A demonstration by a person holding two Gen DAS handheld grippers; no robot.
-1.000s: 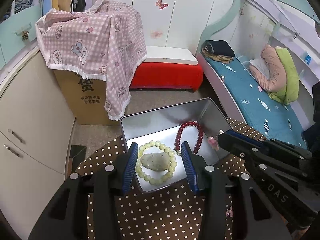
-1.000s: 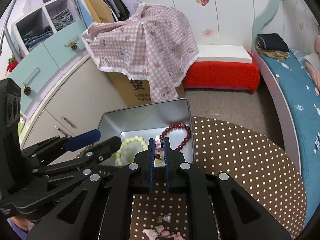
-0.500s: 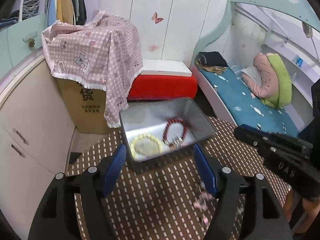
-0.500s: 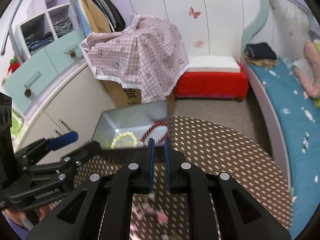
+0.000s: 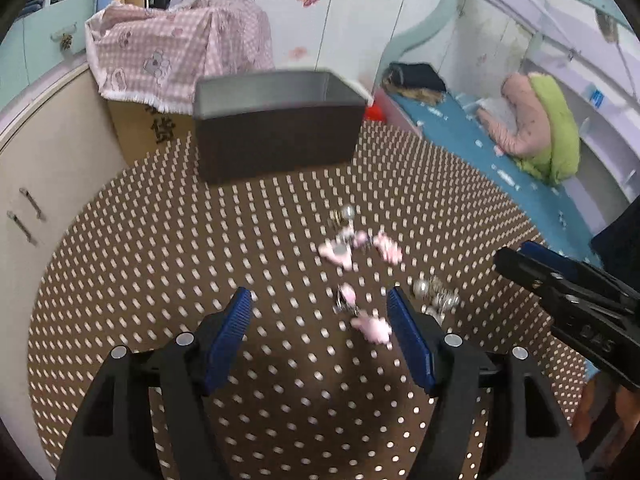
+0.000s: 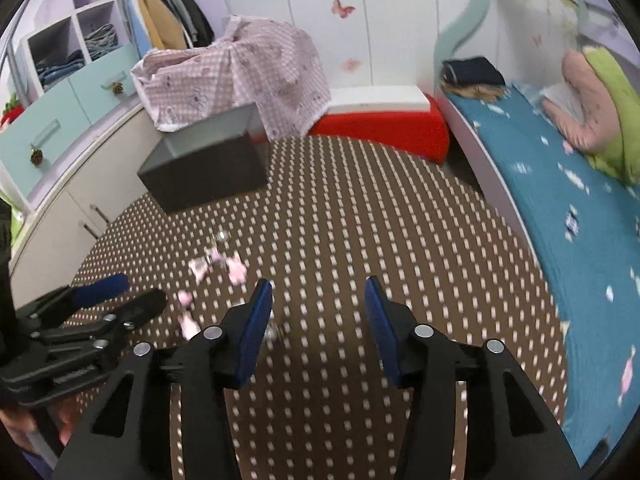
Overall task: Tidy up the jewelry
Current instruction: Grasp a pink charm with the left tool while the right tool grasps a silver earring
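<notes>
A metal tin box (image 5: 276, 128) stands at the far side of the round polka-dot table (image 5: 160, 264); it also shows in the right wrist view (image 6: 204, 168). Its inside is hidden from here. Small pink and silver jewelry pieces (image 5: 352, 246) lie scattered on the table, blurred. My left gripper (image 5: 320, 320) is open and low over the table, with a pink piece (image 5: 374, 328) near its right finger. My right gripper (image 6: 318, 312) is open and empty, right of the pink pieces (image 6: 222, 266). A silver piece (image 6: 276, 330) lies by its left finger.
A cardboard box under a pink checked cloth (image 6: 240, 76) stands behind the table. A red bench (image 6: 384, 124) and a bed with a blue sheet (image 6: 560, 208) are on the right. Cream cabinets (image 5: 36, 184) run along the left.
Both grippers pulled back from the tin and dropped low over the table. The right gripper, shut before, has opened. The tin's contents went out of sight.
</notes>
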